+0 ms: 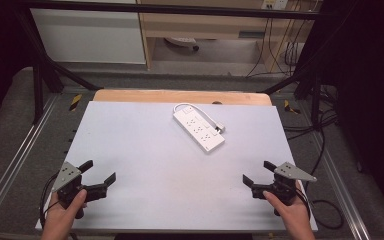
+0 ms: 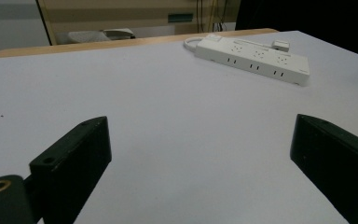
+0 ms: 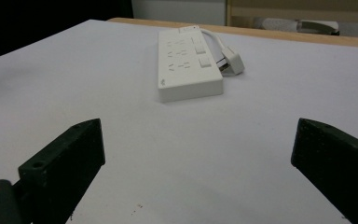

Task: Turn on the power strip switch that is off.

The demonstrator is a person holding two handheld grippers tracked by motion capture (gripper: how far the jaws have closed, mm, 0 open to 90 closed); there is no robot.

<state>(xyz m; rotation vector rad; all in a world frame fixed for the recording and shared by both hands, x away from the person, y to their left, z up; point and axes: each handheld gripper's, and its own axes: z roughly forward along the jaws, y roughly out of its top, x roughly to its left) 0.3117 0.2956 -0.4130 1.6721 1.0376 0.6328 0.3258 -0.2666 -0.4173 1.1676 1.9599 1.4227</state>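
High view first, from my seat at the remote station: my left gripper (image 1: 100, 171) sits at the lower left of the frame, held in a hand (image 1: 62, 217) that comes up from the bottom edge, its jaws spread wide with nothing between them and only bare table (image 1: 145, 165) beneath. Moving right, the middle of the white tabletop is plain surface, and up in the upper centre lies a white power strip (image 1: 199, 128), set on a diagonal, with its short cable (image 1: 192, 106) looped round and the plug (image 1: 220, 128) resting just beside its right-hand edge. Further right, at the lower right of the frame, my right gripper (image 1: 258, 172) is held by the other hand (image 1: 292, 215), jaws likewise wide apart and holding nothing. Both grippers are well apart from the strip. In the left gripper view the power strip (image 2: 251, 59) shows in the upper right beyond the two open black jaws; in the right gripper view it (image 3: 186, 65) lies upper centre, plug (image 3: 230, 63) touching or nearly touching its side
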